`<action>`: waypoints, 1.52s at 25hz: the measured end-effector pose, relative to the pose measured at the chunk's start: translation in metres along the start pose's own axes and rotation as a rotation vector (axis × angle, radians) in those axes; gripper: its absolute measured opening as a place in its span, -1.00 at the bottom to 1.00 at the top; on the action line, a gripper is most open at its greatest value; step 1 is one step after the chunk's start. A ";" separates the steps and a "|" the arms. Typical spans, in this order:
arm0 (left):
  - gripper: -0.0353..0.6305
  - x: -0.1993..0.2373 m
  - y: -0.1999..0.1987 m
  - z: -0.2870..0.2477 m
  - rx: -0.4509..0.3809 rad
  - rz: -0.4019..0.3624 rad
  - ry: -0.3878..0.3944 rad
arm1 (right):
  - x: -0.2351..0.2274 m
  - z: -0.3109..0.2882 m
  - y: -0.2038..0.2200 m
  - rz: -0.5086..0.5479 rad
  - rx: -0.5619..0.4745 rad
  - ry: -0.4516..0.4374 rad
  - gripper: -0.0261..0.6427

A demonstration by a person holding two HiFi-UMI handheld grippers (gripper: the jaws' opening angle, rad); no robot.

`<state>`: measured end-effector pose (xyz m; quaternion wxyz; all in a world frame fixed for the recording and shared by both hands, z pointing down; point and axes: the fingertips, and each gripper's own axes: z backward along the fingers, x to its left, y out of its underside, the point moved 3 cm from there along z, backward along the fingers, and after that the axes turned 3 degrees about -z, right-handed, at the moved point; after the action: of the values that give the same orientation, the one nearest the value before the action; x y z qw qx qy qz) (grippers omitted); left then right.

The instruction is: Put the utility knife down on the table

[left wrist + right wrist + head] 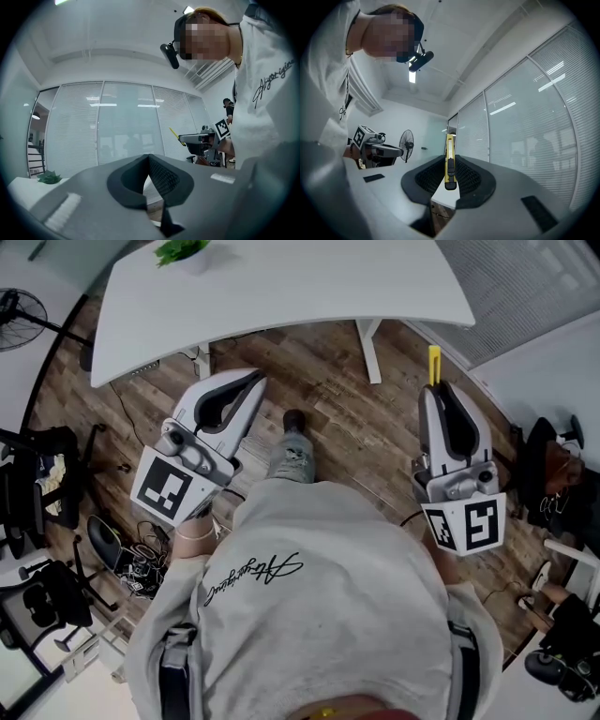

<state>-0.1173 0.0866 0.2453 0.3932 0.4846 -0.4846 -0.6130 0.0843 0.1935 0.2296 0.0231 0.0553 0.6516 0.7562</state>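
The yellow utility knife [434, 365] sticks out forward from my right gripper [437, 390], which is shut on it and held level over the wood floor, short of the white table [281, 287]. In the right gripper view the knife [449, 161] stands upright between the dark pads, its black slider facing me. My left gripper [255, 382] is shut with nothing in it, also just short of the table's near edge. In the left gripper view its fingertips [149, 158] meet, and the knife [174, 133] shows far off to the right.
A small green plant [181, 251] stands at the table's far left. A floor fan [19, 315] and black office chairs [47, 474] with cables are to the left. More chairs and gear [553, 465] crowd the right. The table's legs [367, 348] stand between the grippers.
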 end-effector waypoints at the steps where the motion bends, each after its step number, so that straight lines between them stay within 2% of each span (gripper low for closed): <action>1: -0.93 0.005 0.001 -0.002 -0.002 -0.001 0.005 | -0.002 -0.006 0.000 0.005 -0.001 -0.002 -0.72; 5: -0.93 0.032 0.009 -0.014 0.008 -0.016 0.001 | -0.012 -0.035 0.005 0.012 -0.011 -0.002 -0.72; 9: -0.93 0.059 0.011 -0.028 -0.023 -0.007 0.017 | -0.020 -0.065 0.007 0.019 -0.017 -0.001 -0.72; 20: -0.93 0.145 0.018 -0.076 -0.042 -0.005 0.038 | -0.054 -0.149 0.011 0.016 -0.017 0.021 -0.72; 23: -0.93 0.168 0.027 -0.086 -0.011 -0.017 0.039 | -0.061 -0.172 0.014 0.014 -0.011 0.021 -0.72; 38: -0.93 0.260 0.042 -0.137 -0.026 -0.003 0.071 | -0.099 -0.268 0.021 0.017 -0.013 0.051 -0.72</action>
<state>-0.0407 -0.1997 0.2230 0.4155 0.5017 -0.4617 -0.6021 0.1526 -0.0832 0.2063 0.0003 0.0416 0.6466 0.7617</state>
